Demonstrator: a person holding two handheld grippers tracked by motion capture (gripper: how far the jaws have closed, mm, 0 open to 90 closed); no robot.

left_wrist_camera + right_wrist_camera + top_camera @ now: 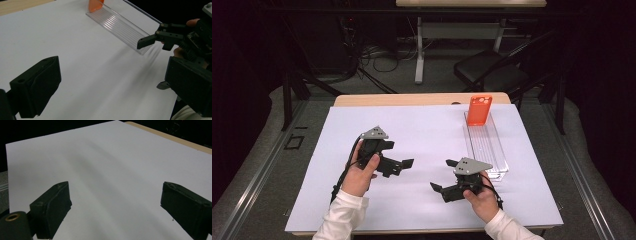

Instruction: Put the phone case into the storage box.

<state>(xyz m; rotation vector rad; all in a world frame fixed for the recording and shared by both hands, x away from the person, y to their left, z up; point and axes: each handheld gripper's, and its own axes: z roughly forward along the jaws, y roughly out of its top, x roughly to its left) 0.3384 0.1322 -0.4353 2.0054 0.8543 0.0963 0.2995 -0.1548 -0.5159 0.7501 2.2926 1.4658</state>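
Orange plastic phone case [479, 110] is what I'm judging to be the target here. It's standing upright at the far end of the long clear ribbed plastic tray [497, 155], up around 1 o'clock from my hands on the white paper-covered table [422, 135]. My guess is the slots in the tray are what keep it propped like that, so it's easy to pinch from the top.

My left gripper [399, 164] hangs at about 9 o'clock of centre, jaws spread wide with nothing between them, aimed across toward the tray. My right gripper [444, 189] is nearer me at around 5 o'clock, also wide open and empty, pointing left over bare paper, just beside the tray's near end. Both look parked clear of the tray, probably so I don't knock it.

Hard to see stuff: in the left gripper view the case [95, 5] is cut off by the top edge, only its bottom bit shows. Can't tell which slot it sits in, and the clear tray [120, 27] mostly reads as glare lines.
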